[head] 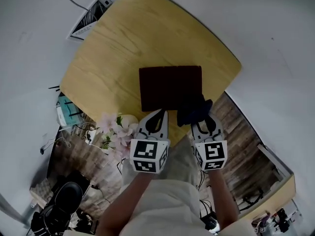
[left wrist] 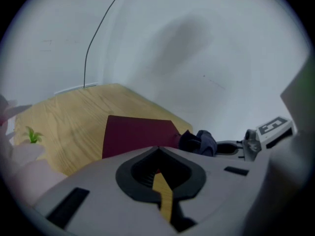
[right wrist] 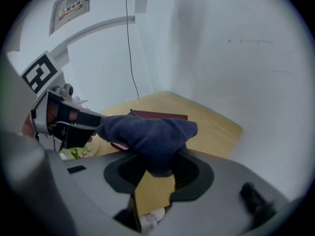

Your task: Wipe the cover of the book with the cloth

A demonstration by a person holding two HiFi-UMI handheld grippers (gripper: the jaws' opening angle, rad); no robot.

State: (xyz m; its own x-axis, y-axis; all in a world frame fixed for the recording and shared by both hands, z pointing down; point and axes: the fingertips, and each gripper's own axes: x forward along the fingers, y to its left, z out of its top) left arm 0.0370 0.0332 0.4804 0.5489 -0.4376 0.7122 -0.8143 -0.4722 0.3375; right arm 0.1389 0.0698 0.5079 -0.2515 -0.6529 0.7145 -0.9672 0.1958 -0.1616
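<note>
A dark red book (head: 170, 86) lies flat near the front edge of the round wooden table (head: 113, 58). My right gripper (head: 203, 116) is shut on a dark blue cloth (head: 194, 110), which hangs at the book's near right corner. In the right gripper view the cloth (right wrist: 147, 134) bulges out of the jaws in front of the book (right wrist: 158, 115). My left gripper (head: 157, 118) is shut with nothing in it, its tip at the book's near edge. The left gripper view shows the book (left wrist: 138, 134) just ahead and the cloth (left wrist: 199, 142) to the right.
A pot of pink flowers (head: 118, 132) stands below the table's near left edge. A teal box (head: 66, 113) and cables lie on the floor at left. A printed sheet (head: 91, 16) lies on the floor beyond the table. White walls surround the table.
</note>
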